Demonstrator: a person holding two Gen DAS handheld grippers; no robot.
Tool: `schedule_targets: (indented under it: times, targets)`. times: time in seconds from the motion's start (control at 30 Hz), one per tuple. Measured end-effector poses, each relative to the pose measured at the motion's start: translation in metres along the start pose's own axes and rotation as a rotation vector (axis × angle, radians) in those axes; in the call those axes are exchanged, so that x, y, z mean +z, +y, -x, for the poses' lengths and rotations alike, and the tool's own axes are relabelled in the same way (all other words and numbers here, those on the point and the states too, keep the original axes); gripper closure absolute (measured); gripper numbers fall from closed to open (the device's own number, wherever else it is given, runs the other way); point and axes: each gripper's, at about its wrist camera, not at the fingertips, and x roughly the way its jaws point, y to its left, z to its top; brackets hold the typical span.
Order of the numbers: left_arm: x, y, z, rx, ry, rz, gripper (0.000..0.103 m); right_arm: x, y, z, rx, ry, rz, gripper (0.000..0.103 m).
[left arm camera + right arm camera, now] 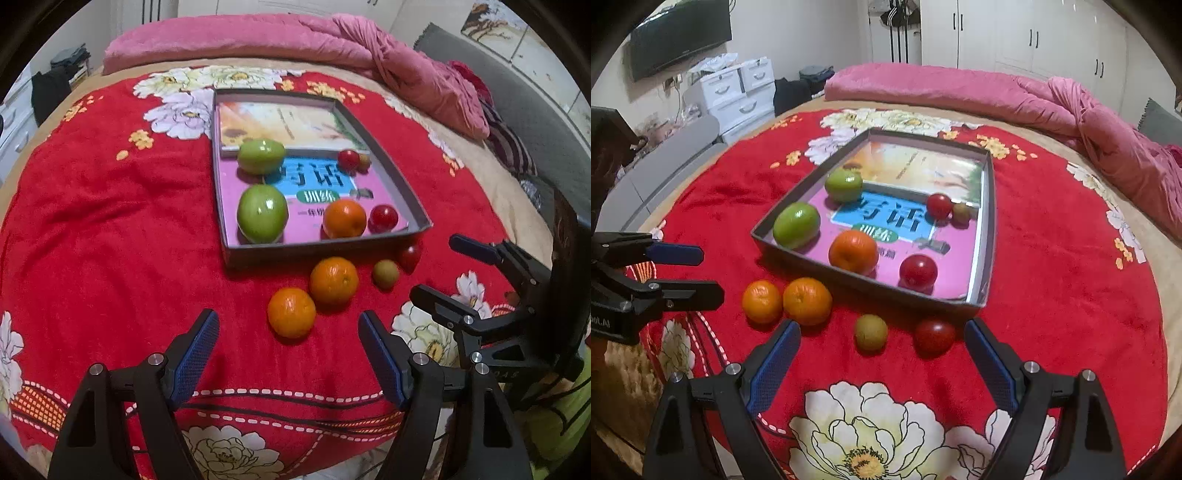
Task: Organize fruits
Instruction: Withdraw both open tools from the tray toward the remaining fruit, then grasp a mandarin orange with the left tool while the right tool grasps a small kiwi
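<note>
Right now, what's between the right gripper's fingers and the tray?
In the right wrist view, a small brownish-green fruit and a red one lie before the tray.

A red floral blanket [1052, 266] is spread over the bed. A pink quilt [997, 92] is bunched along its far edge. White drawer units [738, 92] are seen at the far left, under a wall-mounted television [679, 35]. White wardrobes [1034, 33] are lined behind.
</note>
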Motion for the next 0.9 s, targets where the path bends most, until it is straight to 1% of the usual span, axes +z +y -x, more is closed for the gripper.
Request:
schedule_targets:
  times: [0.1, 0.23, 0.4, 0.47, 0.57, 0.63, 0.7, 0.77, 0.83, 0.9]
  targets:
    - [-0.003, -0.003, -0.010, 0.009, 0.024, -0.013, 0.024, -0.003, 0.001, -0.006, 0.000, 0.018, 0.005, 0.013]
    - [-0.007, -0.004, -0.022, 0.003, 0.051, -0.018, 0.024, -0.007, 0.001, -0.012, -0.003, 0.034, 0.007, 0.013]
    - [-0.009, -0.003, -0.033, -0.005, 0.056, -0.017, 0.024, -0.009, -0.002, -0.022, 0.001, 0.062, -0.004, 0.013]
    - [-0.008, -0.003, -0.036, -0.014, 0.057, -0.021, 0.031, -0.010, -0.002, -0.025, 0.001, 0.067, -0.003, 0.014]
    - [-0.009, -0.001, -0.043, -0.015, 0.068, -0.019, 0.038, -0.010, 0.000, -0.030, 0.004, 0.071, 0.011, 0.020]
    - [-0.009, 0.000, -0.047, -0.011, 0.073, -0.010, 0.042, -0.010, 0.003, -0.035, 0.004, 0.080, 0.022, 0.026]
    - [-0.009, 0.002, -0.048, -0.012, 0.071, -0.004, 0.043, -0.009, 0.006, -0.037, -0.001, 0.076, 0.038, 0.026]
    - [-0.008, 0.003, -0.049, -0.018, 0.070, 0.003, 0.044, -0.009, 0.009, -0.038, 0.002, 0.071, 0.060, 0.030]
    - [-0.007, 0.003, -0.050, -0.020, 0.066, 0.003, 0.044, -0.007, 0.014, -0.037, -0.006, 0.066, 0.085, 0.044]
    - [-0.007, 0.004, -0.051, -0.019, 0.067, 0.007, 0.045, -0.006, 0.017, -0.038, 0.001, 0.064, 0.101, 0.050]
